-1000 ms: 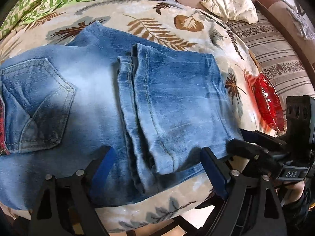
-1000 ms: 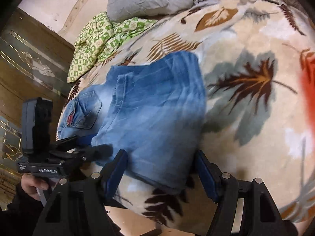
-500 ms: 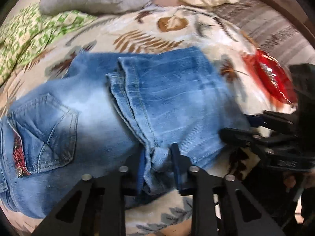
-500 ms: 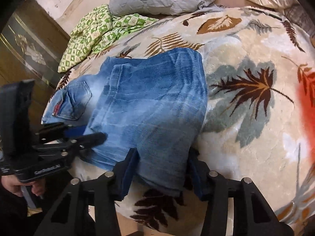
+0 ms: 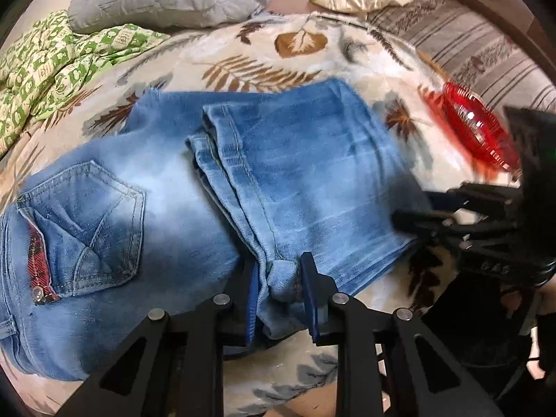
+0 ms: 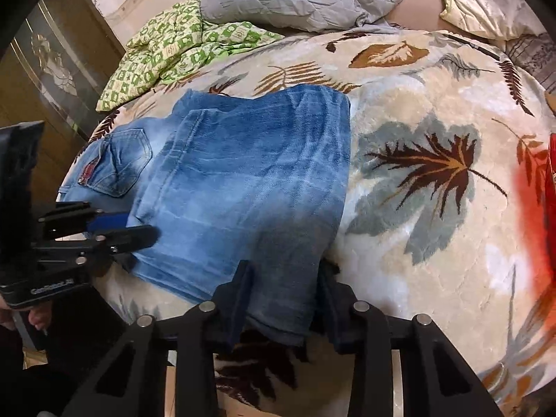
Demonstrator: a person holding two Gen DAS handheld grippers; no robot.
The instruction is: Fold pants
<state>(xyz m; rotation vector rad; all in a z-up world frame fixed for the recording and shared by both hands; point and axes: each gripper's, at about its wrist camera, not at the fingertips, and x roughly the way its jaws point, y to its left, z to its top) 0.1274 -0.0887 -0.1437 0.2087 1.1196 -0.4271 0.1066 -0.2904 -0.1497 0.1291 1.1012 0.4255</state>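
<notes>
Now both tongs bite the near edge of half-folded jeans

Already doubled once, the jeans (image 5: 215, 187) lie across the leaf-patterned blanket (image 6: 417, 111) on the bed, their long axis running left to right through the middle of the left wrist frame: waistband and back pocket (image 5: 87, 229) at lower left, the folded-over leg section (image 5: 312, 173) at centre right. Both grips sit on the same near edge, at the bottom of each frame. The left tongs (image 5: 279, 295) have shut down to a narrow gap on a bunched hem corner, denim puckered between the blue pads. The right tongs (image 6: 281, 299) have just been closing and now stand partly narrowed around the corner of the folded end, cloth between the pads and seemingly pressed, though the right-hand pad is partly hidden. In the right wrist view the left tongs (image 6: 104, 232) show at the left edge, nearer the pocket end; the right tongs (image 5: 451, 219) appear at the right edge of the left wrist view, at the fold. Judging by that layout, the next fold would carry this end leftward in the frame, along the long axis, over the pocket. A red dish (image 5: 476, 128) sits on the blanket at right, well apart from the denim.
</notes>
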